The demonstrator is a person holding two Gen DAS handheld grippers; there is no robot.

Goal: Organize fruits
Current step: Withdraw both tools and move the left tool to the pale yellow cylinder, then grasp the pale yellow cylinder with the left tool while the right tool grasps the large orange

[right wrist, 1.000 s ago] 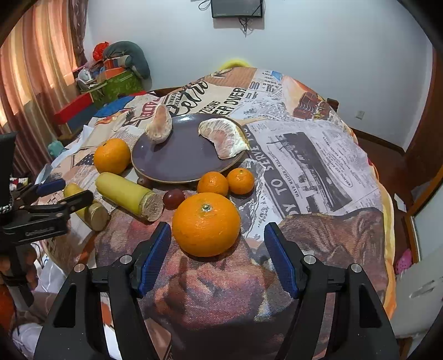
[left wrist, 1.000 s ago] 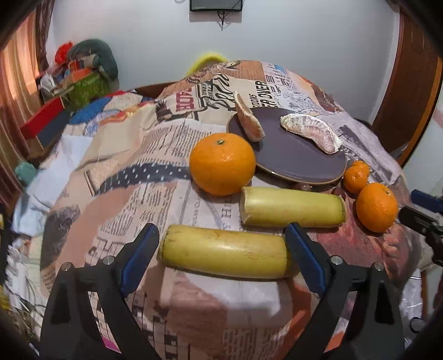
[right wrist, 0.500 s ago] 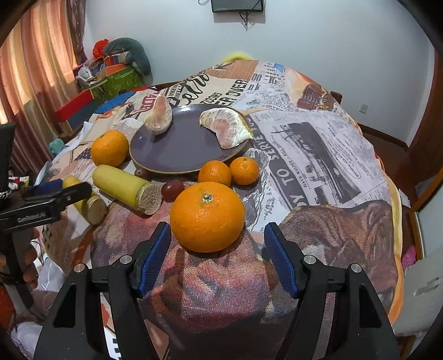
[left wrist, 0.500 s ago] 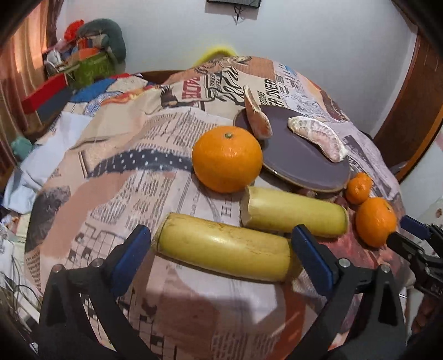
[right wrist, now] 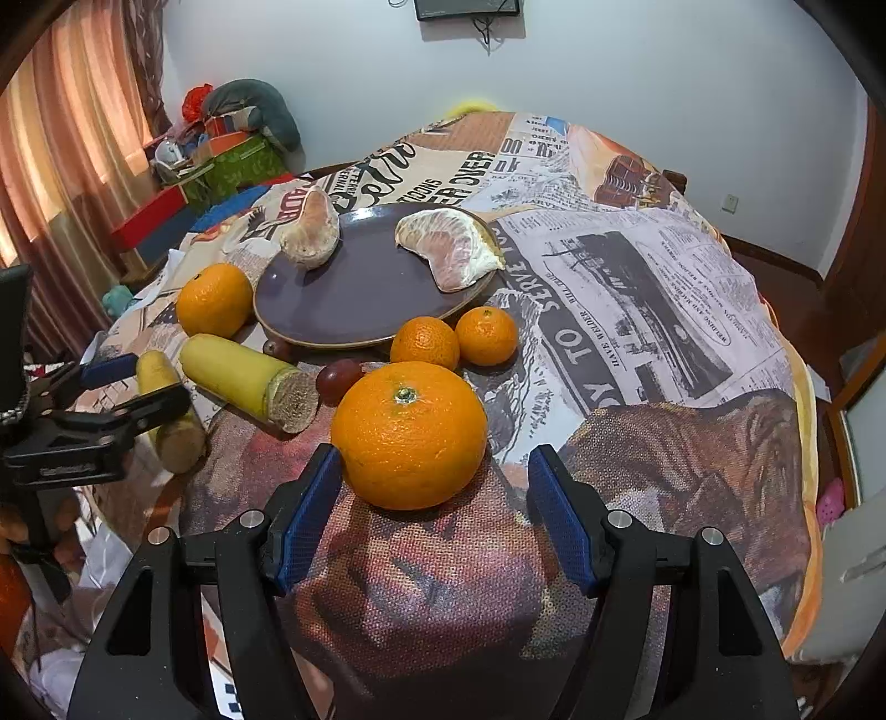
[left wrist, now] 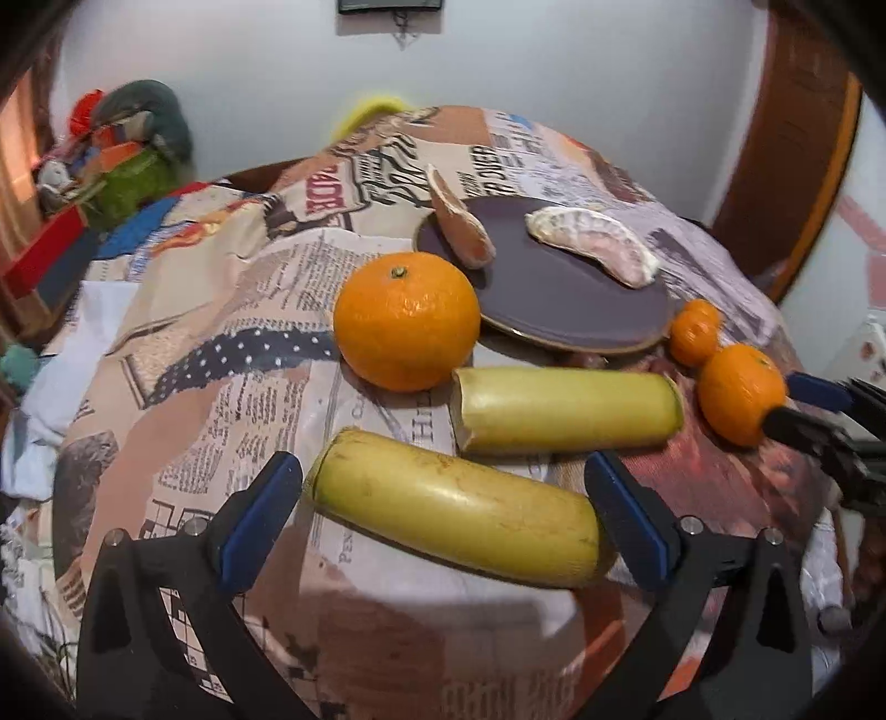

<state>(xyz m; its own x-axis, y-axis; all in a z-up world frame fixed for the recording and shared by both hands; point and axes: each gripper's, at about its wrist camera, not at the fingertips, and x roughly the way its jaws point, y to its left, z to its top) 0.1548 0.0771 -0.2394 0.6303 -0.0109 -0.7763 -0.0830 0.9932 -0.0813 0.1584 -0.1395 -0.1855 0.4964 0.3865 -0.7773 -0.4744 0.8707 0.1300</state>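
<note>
Two grippers, L (left wrist: 443, 509) & R (right wrist: 434, 509), are gaping: you're facing soft banana (left wrist: 457, 523) at 12, round orange (right wrist: 408, 435); squeeze middles gently.

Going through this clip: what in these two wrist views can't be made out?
- Small dark fruit, right wrist view: partly behind the big orange; its kind is unclear.
- Nearer banana piece, right wrist view: the left gripper crosses it.
- Black screen, left wrist view: cut off by the top edge.
- Pile by the wall, left wrist view: too blurred to identify.
</note>
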